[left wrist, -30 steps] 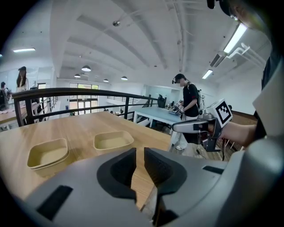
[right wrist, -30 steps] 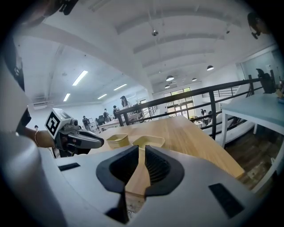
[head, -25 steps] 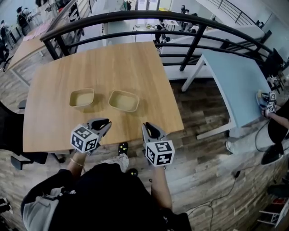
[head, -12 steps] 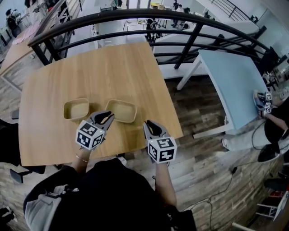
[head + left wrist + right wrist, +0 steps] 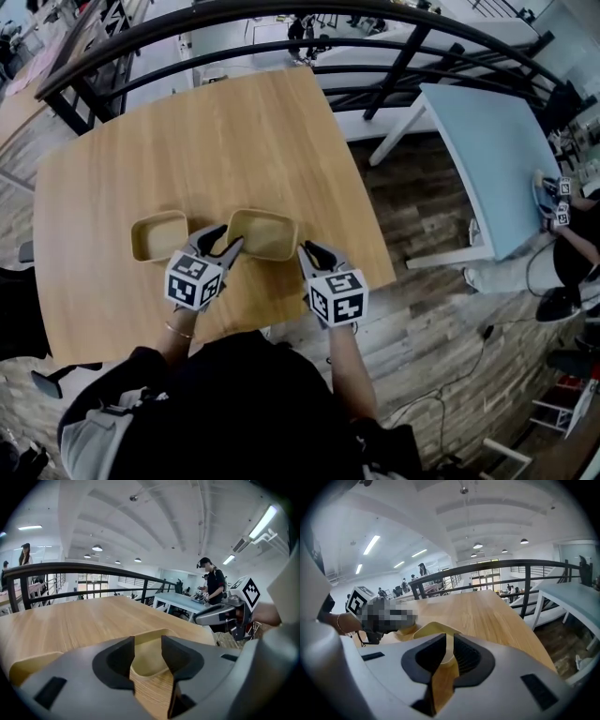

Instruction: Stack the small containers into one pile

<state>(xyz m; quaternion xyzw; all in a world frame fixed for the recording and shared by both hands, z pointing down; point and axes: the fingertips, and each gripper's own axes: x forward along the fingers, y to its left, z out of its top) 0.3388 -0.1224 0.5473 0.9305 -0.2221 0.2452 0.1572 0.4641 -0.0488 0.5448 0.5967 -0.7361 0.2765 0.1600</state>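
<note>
**A:** Where are the containers?

**B:** 2 small tan containers stand upright and empty on the near part of a wooden table [image 5: 216,141]. The left container [image 5: 157,234] and the right container [image 5: 265,233] sit side by side, near each other but apart.

**A:** And the grippers?

**B:** The left gripper [image 5: 226,240] has just been spreading its jaws. They stand wide at the right container's near-left corner, with the rim in line with the gap but not pinched. The right gripper [image 5: 309,249] is pressed together on nothing, just beside the near-right corner.

**A:** How will a container handle?

**B:** Probably light, thin-walled, smooth and slightly bendy. Pinching the rim wall near a corner looks stiffest. Keep it level so it nests.
</note>
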